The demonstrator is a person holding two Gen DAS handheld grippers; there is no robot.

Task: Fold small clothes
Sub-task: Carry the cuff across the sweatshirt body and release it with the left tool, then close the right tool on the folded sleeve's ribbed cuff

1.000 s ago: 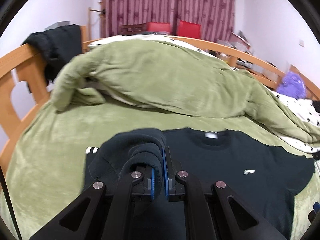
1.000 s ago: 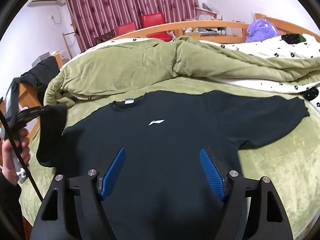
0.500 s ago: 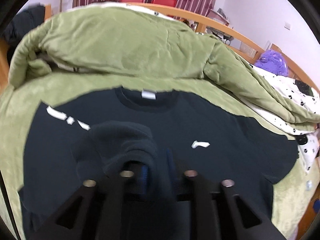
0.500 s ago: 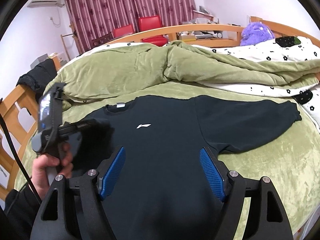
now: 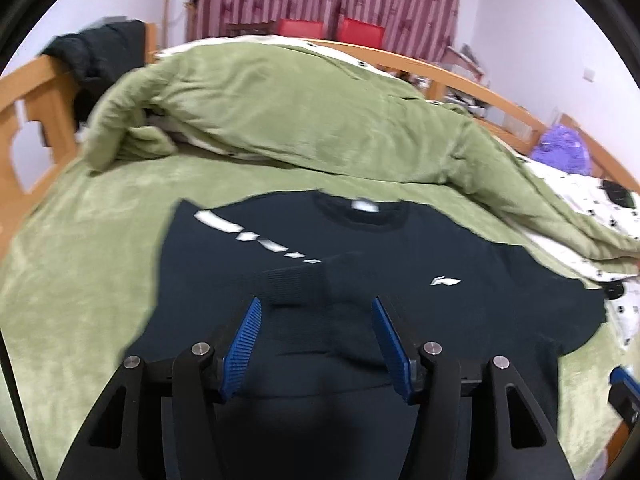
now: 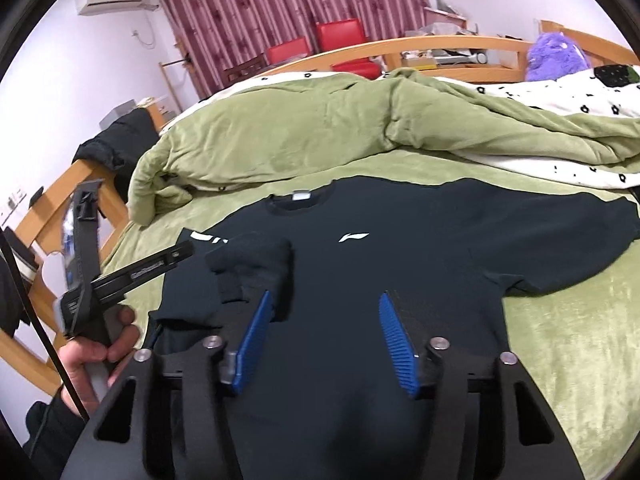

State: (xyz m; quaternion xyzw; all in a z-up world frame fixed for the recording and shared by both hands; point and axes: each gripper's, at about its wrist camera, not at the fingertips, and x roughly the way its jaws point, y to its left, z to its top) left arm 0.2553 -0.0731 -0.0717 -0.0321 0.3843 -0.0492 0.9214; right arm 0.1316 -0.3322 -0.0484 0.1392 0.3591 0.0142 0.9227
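Note:
A black sweatshirt (image 6: 400, 264) with a small white logo (image 6: 354, 237) lies flat, front up, on the green bed cover. Its left sleeve (image 5: 296, 284) is folded in across the chest, cuff towards the middle, and shows in the right wrist view as a bunched sleeve (image 6: 252, 260). My left gripper (image 5: 316, 340) hovers just behind that cuff; its jaws are opening and the pads touch no cloth. The other sleeve (image 6: 560, 240) stretches out to the right. My right gripper (image 6: 326, 332) stands over the lower body of the shirt, jaws closing, with nothing pressed between the pads.
A rumpled green duvet (image 5: 320, 120) is heaped across the bed behind the shirt. A wooden bed frame (image 5: 36, 112) with a black jacket (image 5: 100, 60) over it stands at the left. A hand (image 6: 92, 356) holds the left tool. A purple plush (image 6: 556, 56) sits far right.
The left gripper carried the sleeve across the chest, let it go and drew back with its jaws apart. The right gripper's jaws have narrowed; it has stayed in place.

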